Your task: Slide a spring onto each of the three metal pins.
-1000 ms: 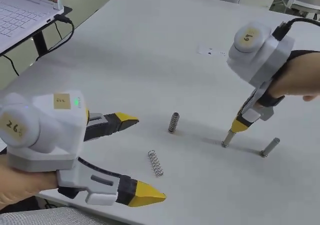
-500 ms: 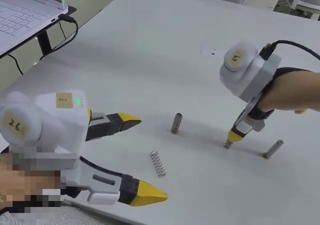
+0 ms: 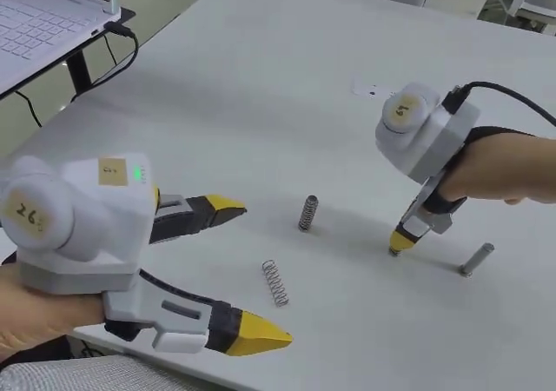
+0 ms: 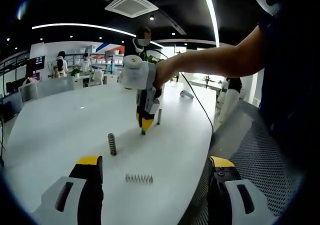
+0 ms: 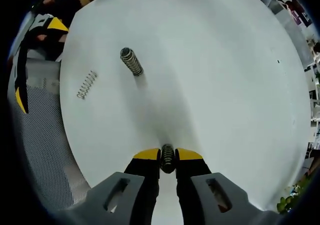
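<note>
Spring clamped in the right gripper, axis upright, tips low to the table at the middle pin's spot; the pin itself is hidden under the tips. Sleeved pin already carries its coil. Loose spring lies flat just ahead of the wide-open left gripper, crosswise to its jaws. Bare pin stands just beside the right gripper, well apart from the left one.

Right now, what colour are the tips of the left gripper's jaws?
Yellow, on the white hand-held left gripper; clearest in the head view.
</note>
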Demonstrator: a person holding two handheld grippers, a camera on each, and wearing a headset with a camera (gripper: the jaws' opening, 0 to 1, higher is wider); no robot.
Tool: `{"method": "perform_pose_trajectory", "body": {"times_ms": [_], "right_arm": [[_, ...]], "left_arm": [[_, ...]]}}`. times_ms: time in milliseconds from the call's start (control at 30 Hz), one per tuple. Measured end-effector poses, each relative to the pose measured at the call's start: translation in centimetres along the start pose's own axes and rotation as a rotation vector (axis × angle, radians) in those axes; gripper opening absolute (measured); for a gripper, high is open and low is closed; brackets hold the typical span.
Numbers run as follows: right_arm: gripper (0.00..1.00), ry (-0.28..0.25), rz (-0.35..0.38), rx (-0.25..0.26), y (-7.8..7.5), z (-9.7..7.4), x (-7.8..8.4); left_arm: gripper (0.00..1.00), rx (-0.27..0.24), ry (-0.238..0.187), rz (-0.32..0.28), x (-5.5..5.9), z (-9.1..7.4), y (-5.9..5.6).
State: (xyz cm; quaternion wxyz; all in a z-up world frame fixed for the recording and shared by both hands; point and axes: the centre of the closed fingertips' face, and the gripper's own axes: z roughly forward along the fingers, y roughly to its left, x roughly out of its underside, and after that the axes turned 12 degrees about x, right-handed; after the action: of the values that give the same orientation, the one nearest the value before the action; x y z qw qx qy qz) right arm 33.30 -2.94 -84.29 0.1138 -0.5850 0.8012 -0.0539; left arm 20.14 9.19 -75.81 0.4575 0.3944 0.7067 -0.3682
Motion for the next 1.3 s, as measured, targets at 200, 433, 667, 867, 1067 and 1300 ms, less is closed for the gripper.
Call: {"method": "perform_pose_trajectory", "body": {"times_ms": [200,433,667,867,1067,1300], "right_arm": [[0.14,-0.013,0.0,-0.01,0.3,-0.1,-0.1],[0.19,-0.035,0.014,0.001,0.0,-0.6,0.0],[0.2,-0.052,0.03,0.02,-0.3,-1.5,0.7],[0.21,-0.061,0.044,0.026,0.0,-2.2,1.6],[0.2,-0.068,0.068,0.021,0.9,-2.6,2.6],[0.2,-0.097,0.081,-0.012,3.3,-3.6,2.6]], "left_arm": [[0.83,0.001,0.002,0.0,0.0,0.0,0.0],[0.83,0.003,0.006,0.002,0.0,0.1,0.0],[0.83,0.009,0.008,0.005,0.0,0.3,-0.1],[0.83,0.016,0.012,0.007,0.1,0.4,-0.1],[0.82,0.017,0.016,0.013,0.1,0.3,-0.1],[0.82,0.017,0.018,0.013,0.2,0.1,-0.2]]}}
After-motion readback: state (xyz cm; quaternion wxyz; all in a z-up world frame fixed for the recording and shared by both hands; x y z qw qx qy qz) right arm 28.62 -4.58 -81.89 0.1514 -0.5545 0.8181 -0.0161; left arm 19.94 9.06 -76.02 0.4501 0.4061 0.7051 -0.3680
